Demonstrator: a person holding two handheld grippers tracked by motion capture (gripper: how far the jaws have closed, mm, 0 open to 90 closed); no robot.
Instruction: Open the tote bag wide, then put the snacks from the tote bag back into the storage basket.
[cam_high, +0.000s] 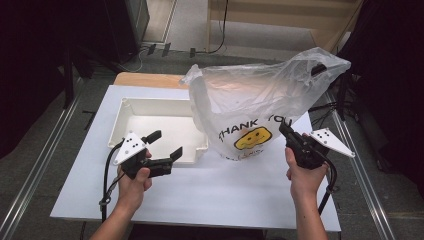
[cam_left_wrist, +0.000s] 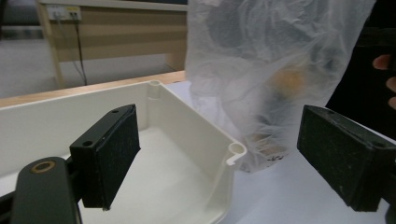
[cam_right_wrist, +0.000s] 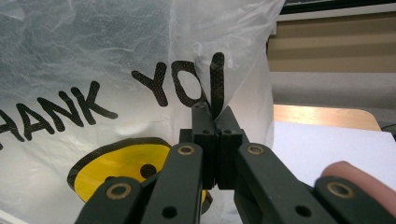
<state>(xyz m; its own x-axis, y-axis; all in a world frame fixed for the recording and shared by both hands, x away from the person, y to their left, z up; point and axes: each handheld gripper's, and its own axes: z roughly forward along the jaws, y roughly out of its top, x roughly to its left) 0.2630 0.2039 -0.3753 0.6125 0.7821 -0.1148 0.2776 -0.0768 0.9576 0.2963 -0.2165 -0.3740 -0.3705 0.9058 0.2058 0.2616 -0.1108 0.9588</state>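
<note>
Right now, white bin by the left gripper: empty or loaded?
Empty. The white bin shows a bare floor in the high view, and the left gripper view shows a bare interior too. The plastic bag stands beside it, not in it.

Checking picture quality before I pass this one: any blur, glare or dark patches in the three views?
High view: table evenly lit, surroundings black, bag slightly bright at its top. Left gripper view: jaws sharp, bag and background soft. Right gripper view: right gripper and the bag's print crisp, nearest links soft; no strong glare.
</note>
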